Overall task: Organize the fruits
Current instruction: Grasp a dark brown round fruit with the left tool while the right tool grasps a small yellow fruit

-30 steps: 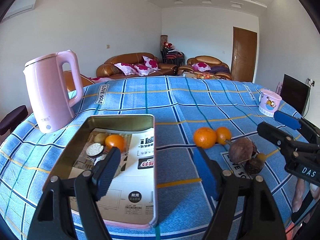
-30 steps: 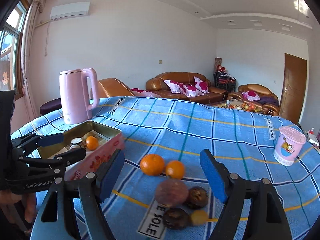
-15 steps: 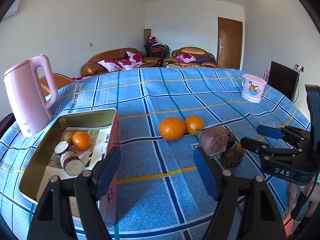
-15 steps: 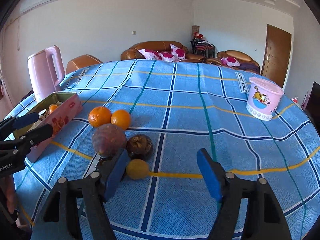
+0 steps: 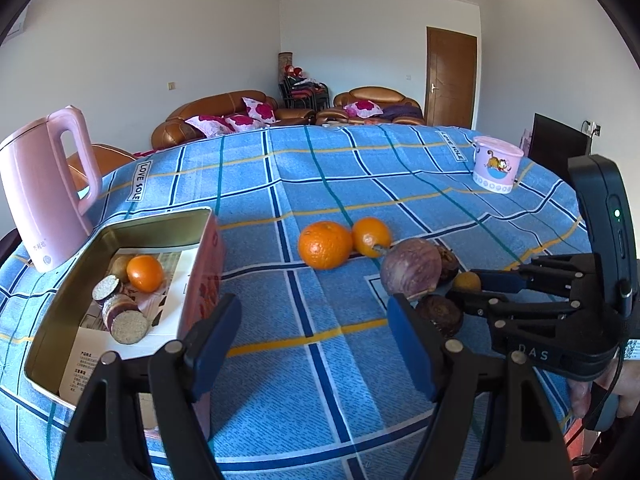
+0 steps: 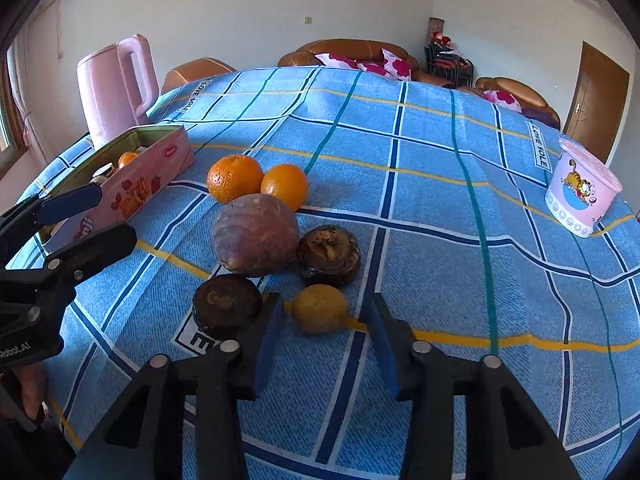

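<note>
**Right jaws closed on the small yellow fruit; left jaws open and empty**

I have the right gripper (image 6: 325, 300) tilted down over the loose pile of fruit on the counter (image 6: 440, 240). Its jaws have just been closing, and the small yellow fruit (image 6: 320, 310) is now caught between their tips. The fruit rests on the blue checked cloth, at the near edge of the pile.

Just beside it on the left lies a dark brown fruit (image 6: 226, 306). A second dark fruit (image 6: 330, 254) lies right behind the yellow one. The big purple fruit (image 6: 256, 240) lies behind those, and two oranges (image 6: 235, 178) touch each other behind the purple fruit.

My left gripper (image 5: 314, 344) hangs over bare cloth between the pink tin (image 5: 120, 232) and the pile. Its jaws stand well apart and have hold of nothing. The tin lies to the left, well apart from the pile. Inside it are a small orange (image 5: 145, 273) and some cut pieces on printed paper. A pink kettle (image 5: 44, 192) stands upright behind the tin, and a pink cartoon cup (image 6: 580, 188) stands far off to the right.
</note>
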{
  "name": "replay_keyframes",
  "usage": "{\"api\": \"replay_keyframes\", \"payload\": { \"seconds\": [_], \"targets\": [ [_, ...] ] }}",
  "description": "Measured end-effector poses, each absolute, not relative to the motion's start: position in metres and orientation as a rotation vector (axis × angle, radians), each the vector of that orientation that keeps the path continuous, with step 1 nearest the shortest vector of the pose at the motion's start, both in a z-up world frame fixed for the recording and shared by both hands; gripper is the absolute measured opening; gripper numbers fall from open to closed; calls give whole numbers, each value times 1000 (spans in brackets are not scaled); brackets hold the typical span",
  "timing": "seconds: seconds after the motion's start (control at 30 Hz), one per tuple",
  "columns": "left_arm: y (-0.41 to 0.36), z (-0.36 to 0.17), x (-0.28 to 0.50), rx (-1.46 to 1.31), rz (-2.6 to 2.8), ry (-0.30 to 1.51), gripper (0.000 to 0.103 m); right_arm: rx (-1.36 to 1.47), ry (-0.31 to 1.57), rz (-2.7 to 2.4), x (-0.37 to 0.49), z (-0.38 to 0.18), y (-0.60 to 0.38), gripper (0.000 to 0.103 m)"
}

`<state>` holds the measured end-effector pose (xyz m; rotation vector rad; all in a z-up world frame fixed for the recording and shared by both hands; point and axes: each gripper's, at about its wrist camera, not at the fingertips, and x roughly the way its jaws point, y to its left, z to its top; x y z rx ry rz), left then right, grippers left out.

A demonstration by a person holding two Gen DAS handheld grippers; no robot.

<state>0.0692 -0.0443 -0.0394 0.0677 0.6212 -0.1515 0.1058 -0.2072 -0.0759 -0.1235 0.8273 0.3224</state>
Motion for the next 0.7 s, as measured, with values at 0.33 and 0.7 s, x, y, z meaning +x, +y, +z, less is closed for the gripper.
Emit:
{"api": "replay_keyframes", "payload": {
  "seconds": [0.33,0.7],
  "targets": [
    [-63,-40,68,58,-238,649,78,-85,749,276,94,-66,-221,30],
    [-96,-49,80,74,-327,722,76,-92,740,205,94,-64,-240,30]
  ]
}}
